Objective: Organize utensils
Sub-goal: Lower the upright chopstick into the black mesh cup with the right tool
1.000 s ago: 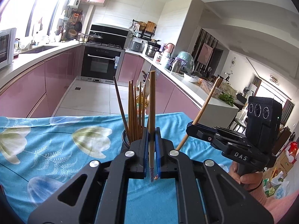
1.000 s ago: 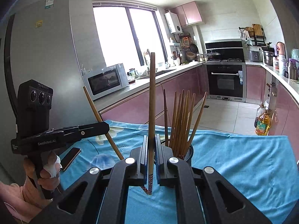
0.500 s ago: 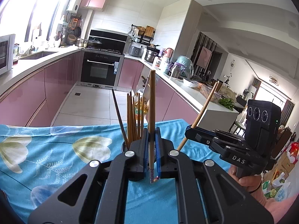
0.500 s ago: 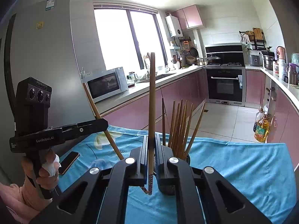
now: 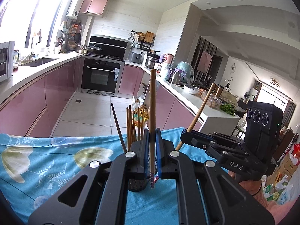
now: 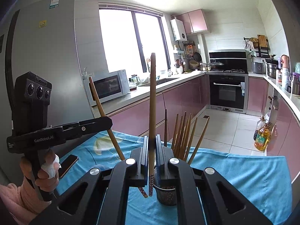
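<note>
The left hand-held gripper is clamped on a chopstick that stands nearly upright between its blue pads, its patterned tip poking out below them. Just beyond and a little left of this gripper, a holder stands on the tabletop under a blue flowered cloth, with a bundle of sticks fanning up out of it. To its right, the right hand-held gripper is seen side-on, pointing toward the holder.

From the right gripper's own camera, the left gripper lies far to its left, gripped by a hand with a white wrap on one finger; its chopstick slants up to the left. A phone lies on the cloth near that hand. The right gripper is closed tight on a second chopstick, held nearly upright, patterned tip just below the pads. The mesh holder sits just ahead and slightly right of it, touching neither chopstick's tip as far as can be seen.
</note>
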Motion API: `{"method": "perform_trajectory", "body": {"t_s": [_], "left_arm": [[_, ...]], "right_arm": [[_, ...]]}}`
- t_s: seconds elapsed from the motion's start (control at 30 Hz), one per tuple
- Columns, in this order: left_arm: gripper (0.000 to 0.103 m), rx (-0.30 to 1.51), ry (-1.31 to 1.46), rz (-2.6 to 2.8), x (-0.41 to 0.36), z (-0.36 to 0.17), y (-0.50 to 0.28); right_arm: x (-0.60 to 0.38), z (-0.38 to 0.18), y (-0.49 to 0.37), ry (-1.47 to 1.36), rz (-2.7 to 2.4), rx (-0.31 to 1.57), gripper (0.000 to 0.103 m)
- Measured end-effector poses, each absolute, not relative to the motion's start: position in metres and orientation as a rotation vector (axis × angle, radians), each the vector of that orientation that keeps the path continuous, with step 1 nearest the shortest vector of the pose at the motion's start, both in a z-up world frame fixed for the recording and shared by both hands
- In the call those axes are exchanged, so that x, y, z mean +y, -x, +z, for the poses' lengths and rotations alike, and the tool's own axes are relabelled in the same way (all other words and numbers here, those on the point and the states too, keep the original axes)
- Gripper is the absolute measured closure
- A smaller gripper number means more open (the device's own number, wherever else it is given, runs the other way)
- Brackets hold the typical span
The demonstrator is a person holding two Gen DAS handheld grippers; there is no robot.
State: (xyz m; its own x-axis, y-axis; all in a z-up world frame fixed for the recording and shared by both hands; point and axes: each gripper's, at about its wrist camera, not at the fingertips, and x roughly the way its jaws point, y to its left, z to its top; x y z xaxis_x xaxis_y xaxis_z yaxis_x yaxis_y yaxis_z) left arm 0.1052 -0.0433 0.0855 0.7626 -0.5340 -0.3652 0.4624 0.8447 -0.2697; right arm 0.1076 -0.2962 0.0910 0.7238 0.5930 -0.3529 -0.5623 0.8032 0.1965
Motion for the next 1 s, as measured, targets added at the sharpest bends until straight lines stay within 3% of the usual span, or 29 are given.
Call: {"method": "perform_trajectory", "body": {"t_s": [1.0], "left_arm": [[0.096, 0.421, 0.125, -0.494, -0.066, 0.098, -0.115]], "right_arm": [[-0.295, 0.09, -0.121, -0.099, 0.61, 0.416, 0.097]]}}
